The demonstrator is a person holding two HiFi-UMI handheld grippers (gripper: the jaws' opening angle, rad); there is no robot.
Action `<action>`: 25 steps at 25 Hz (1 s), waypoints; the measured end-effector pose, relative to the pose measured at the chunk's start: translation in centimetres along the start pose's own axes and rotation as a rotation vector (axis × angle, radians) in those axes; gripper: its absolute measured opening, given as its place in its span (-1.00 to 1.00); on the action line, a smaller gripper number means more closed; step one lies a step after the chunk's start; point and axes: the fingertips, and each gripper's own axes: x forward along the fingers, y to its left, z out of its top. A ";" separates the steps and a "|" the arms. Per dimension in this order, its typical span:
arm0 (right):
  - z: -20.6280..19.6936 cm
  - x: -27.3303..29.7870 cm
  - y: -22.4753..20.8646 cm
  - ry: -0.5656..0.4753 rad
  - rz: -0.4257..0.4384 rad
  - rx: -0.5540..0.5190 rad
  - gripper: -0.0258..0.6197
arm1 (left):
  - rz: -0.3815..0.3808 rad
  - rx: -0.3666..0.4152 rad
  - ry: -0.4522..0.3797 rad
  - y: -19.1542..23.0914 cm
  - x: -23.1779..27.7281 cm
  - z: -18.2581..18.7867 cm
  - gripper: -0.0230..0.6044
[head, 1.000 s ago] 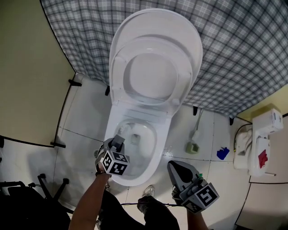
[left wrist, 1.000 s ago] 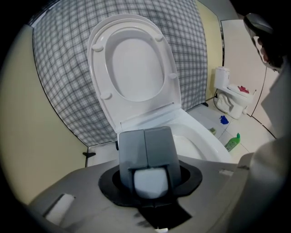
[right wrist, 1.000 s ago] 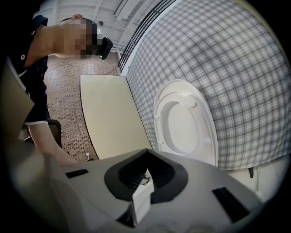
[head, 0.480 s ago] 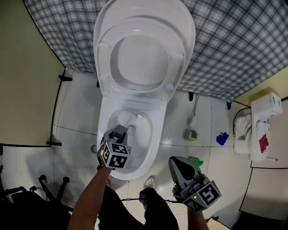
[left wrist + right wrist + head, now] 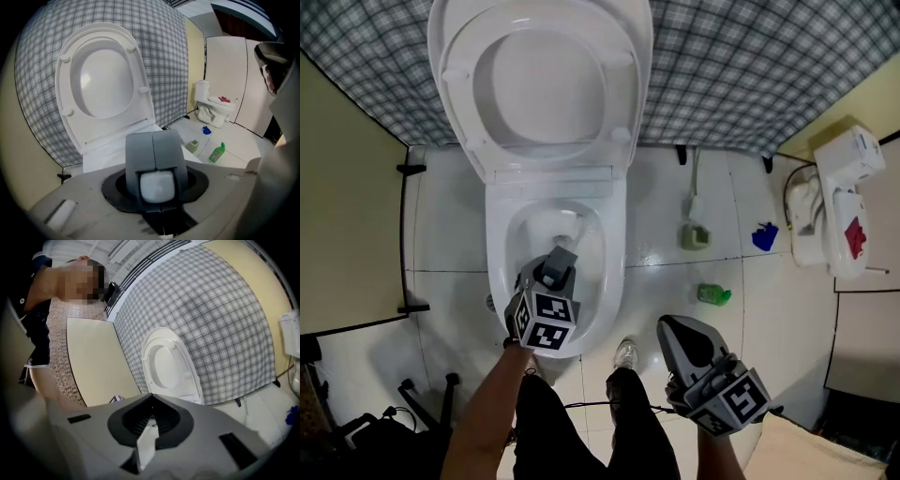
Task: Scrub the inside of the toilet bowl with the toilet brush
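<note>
Right gripper (image 5: 682, 337) is nearest, on the floor side right of the toilet bowl (image 5: 499, 274). Its jaws stand a narrow slit apart with nothing in them.

Left gripper (image 5: 558, 265) hangs over the bowl's opening. Its jaws are pressed together along a seam, with a pale block at their base that I can't identify. No brush in either.

Risks, judged:
- The left gripper sits low over the bowl with nothing to scrub with. It could dip into the bowl or knock the rim.
- A green bottle (image 5: 712, 294) lies on the tiles right of the bowl, between the right gripper and the brush. A straight reach could knock it away.
- The handle is thin, so a narrow or off-centre grip may slip or tilt it.
- The holder (image 5: 695, 237) looks light, so it may lift with the brush or tip.

The toilet brush (image 5: 695, 199) stands on the floor right of the bowl, well apart from both grippers and untouched. It has a slim pale handle, roughly upright, with its top near the plaid curtain (image 5: 750, 66). The head is sunk in the small grey-green square holder, so the bristles are hidden.

The lid (image 5: 548, 75) is up behind the bowl, so the bowl is open.
</note>
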 end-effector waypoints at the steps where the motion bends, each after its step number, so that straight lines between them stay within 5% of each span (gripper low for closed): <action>1: -0.3 -0.2 0.1 -0.003 -0.006 0.005 -0.92 | -0.020 0.006 0.000 -0.5 -0.1 0.0 -0.40; 6: -1.6 -0.1 0.8 -0.016 -0.023 0.023 -0.92 | -0.089 0.059 0.014 -1.2 -1.1 -0.8 -0.40; 15: -2.7 1.3 2.0 -0.011 -0.019 0.036 -0.92 | 0.023 0.097 0.033 2.1 0.2 -0.5 -0.39; 25: -2.4 2.7 2.4 -0.015 0.017 0.025 -0.92 | 0.159 0.025 0.111 7.1 -1.3 -2.4 -0.39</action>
